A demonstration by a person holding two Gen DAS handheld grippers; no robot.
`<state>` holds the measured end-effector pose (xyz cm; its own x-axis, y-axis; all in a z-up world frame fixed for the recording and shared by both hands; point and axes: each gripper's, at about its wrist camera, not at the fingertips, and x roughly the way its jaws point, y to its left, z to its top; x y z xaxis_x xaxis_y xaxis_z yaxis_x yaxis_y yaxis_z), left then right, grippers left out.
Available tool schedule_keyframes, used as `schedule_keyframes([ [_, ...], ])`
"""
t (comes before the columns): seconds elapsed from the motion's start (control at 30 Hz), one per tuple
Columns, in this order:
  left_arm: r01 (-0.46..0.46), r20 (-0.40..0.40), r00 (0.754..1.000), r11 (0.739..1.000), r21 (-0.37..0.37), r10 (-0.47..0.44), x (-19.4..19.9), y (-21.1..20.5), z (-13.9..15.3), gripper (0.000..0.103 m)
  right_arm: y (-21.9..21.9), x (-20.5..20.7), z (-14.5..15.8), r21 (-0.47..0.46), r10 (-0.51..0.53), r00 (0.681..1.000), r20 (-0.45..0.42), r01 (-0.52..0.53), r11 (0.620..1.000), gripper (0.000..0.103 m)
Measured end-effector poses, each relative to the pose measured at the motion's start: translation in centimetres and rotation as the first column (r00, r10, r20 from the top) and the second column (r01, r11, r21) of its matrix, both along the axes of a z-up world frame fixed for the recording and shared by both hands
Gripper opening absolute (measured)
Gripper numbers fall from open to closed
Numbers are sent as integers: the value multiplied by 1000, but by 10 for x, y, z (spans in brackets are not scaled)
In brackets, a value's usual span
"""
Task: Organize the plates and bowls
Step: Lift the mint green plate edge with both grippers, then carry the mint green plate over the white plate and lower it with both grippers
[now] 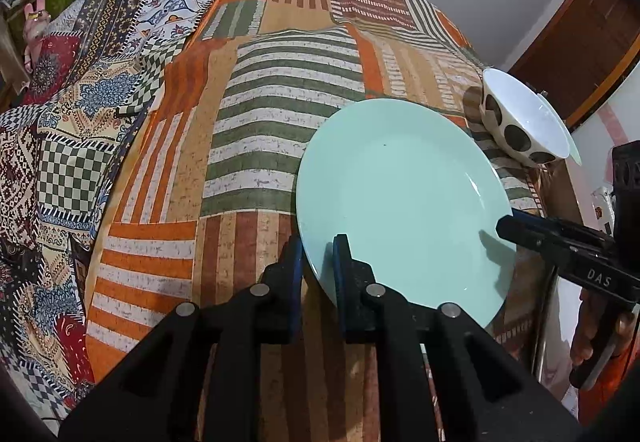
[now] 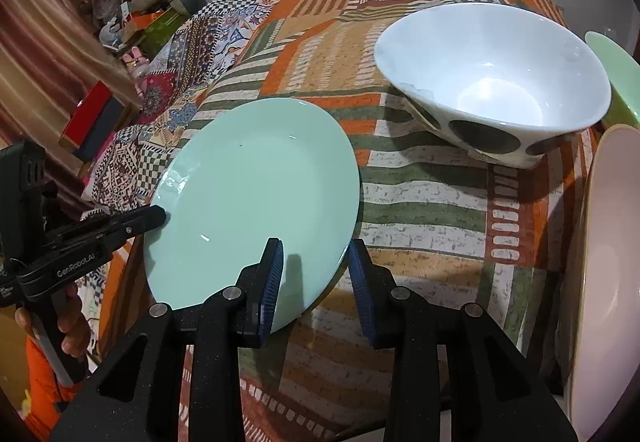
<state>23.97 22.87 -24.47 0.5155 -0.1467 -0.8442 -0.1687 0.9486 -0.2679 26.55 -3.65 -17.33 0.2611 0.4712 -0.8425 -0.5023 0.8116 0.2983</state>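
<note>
A mint-green plate [image 1: 404,201] lies on the striped patchwork cloth [image 1: 280,145] covering the surface, close to the near edge, with both grippers on it at once. Beyond it stands a white bowl with dark spots [image 2: 496,81], apart from the plate, and at the far right a pale pink dish [image 2: 600,262] and a green one [image 2: 618,81] crowd the edge of the right wrist view. A rumpled patterned cloth [image 1: 80,101] and clutter lie off to the left. The left gripper [image 1: 318,262] comes in low, its jaws narrowly parted with the plate's rim between the blue pads; whether they press it, I cannot tell. The right gripper [image 2: 316,274] straddles the opposite rim, jaws open wider, one pad above the plate and one outside it, not closed on it.
</note>
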Motion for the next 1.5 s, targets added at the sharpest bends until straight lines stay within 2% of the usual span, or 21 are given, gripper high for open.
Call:
schedule_keyframes([
  [0.13,5,-7,1000,1000,16,-5,7,0,-1,16,8,5,-2,-23,0,1000,7,0,1000,31],
  [0.4,1,-4,1000,1000,-26,-1,19,6,-7,17,15,9,-6,-52,7,1000,12,-7,999,29],
  [0.6,-12,-3,1000,1000,3,12,13,0,-4,17,16,-3,-2,-90,44,997,65,-38,995,27],
  [0.73,-18,-1,1000,1000,1,18,3,-2,-1,17,11,-5,2,-69,44,997,66,-40,997,27],
  [1.03,-26,41,999,1000,-2,26,-26,-10,24,17,0,-24,23,-4,45,995,85,-45,999,27],
  [1.5,-6,154,988,1000,25,2,-80,-48,91,17,-33,-65,68,82,3,988,151,-16,997,27],
])
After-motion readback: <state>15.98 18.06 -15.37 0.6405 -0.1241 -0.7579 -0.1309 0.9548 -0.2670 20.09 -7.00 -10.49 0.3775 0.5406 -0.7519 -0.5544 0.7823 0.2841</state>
